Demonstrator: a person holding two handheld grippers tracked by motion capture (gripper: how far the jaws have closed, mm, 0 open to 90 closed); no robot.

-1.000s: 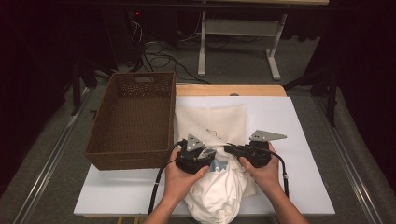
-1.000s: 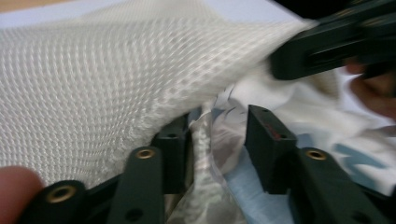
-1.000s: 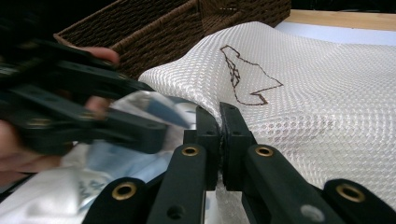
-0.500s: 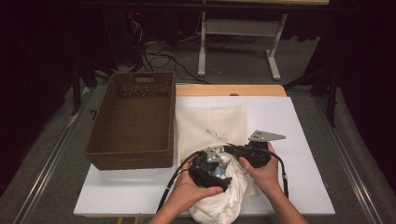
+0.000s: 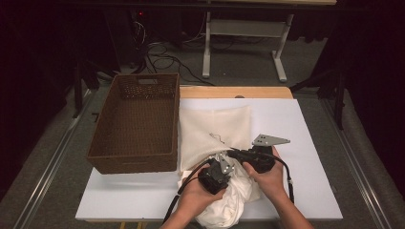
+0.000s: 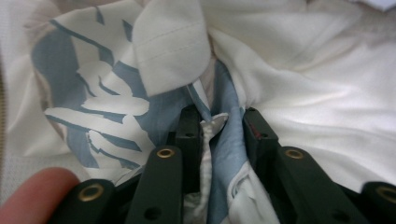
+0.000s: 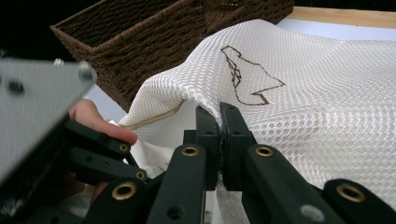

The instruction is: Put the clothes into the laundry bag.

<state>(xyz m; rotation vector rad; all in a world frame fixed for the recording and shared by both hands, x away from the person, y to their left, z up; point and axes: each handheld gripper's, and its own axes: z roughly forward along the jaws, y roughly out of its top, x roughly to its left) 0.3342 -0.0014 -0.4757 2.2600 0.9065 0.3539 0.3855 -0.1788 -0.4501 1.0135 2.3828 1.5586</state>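
While the right gripper (image 7: 219,121) stays out of the way at the centre of its own view, its jaws are clenched on the rim of the white mesh laundry bag (image 5: 215,131), lifting the edge off the white table (image 5: 305,124). Low in the centre of the high view, the left gripper (image 6: 217,123) has just been closing; its jaws pinch a fold of the white garment with blue print (image 6: 116,98), which bunches at the bag's mouth. A brown wicker basket (image 5: 136,119) stands at left, touching the bag.

Wicker basket (image 5: 136,121) left; bare table (image 5: 310,124) right.
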